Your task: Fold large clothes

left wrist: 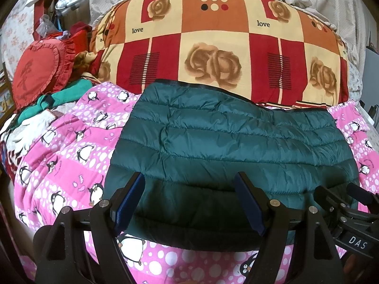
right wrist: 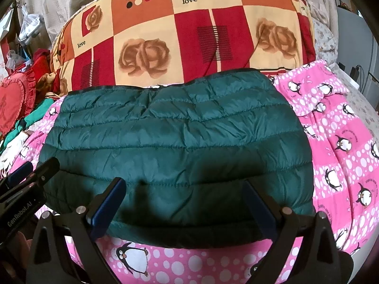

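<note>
A dark teal quilted puffer jacket [left wrist: 227, 142] lies folded into a wide rectangle on a pink penguin blanket [left wrist: 59, 146]; it also shows in the right wrist view [right wrist: 175, 146]. My left gripper [left wrist: 189, 184] is open and empty, its blue-padded fingers spread over the jacket's near left edge. My right gripper [right wrist: 184, 189] is open and empty over the near middle of the jacket. The right gripper also shows at the right edge of the left wrist view [left wrist: 341, 201], and the left gripper at the left edge of the right wrist view [right wrist: 28, 172].
A large red, orange and cream rose-patterned quilt [left wrist: 213, 47] is piled behind the jacket. A red heart cushion [left wrist: 38, 71], green clothes [left wrist: 66, 94] and white gloves [left wrist: 30, 127] lie at the left. The pink blanket [right wrist: 343, 142] spreads to the right.
</note>
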{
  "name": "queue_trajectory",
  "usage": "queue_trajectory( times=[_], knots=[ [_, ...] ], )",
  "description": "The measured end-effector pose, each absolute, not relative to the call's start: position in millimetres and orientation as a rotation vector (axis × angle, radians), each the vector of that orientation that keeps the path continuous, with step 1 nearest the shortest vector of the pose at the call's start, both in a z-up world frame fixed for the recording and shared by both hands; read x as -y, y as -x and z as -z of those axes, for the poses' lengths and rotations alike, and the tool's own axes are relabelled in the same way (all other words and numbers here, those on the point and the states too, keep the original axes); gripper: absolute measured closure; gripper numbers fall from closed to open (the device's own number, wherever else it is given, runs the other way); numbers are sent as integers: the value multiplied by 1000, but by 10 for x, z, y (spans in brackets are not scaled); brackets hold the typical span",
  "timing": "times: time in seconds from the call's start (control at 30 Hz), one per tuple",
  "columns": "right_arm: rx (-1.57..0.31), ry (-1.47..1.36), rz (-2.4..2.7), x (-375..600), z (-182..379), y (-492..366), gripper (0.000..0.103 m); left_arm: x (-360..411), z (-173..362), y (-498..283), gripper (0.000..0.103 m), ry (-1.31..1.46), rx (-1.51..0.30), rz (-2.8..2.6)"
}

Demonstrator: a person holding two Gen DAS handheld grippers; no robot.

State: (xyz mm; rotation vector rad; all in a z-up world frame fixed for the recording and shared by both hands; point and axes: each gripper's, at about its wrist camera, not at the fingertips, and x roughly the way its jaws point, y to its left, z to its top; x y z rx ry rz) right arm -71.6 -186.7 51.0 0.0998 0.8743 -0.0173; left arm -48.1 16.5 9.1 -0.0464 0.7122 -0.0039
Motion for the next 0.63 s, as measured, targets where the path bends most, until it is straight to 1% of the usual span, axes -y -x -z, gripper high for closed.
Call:
queue_trajectory(
  times=[0.63],
  knots=[
    [-891,-98,-6,1859,-480,624,3,-131,-83,417,50,29,-707,22]
  ],
)
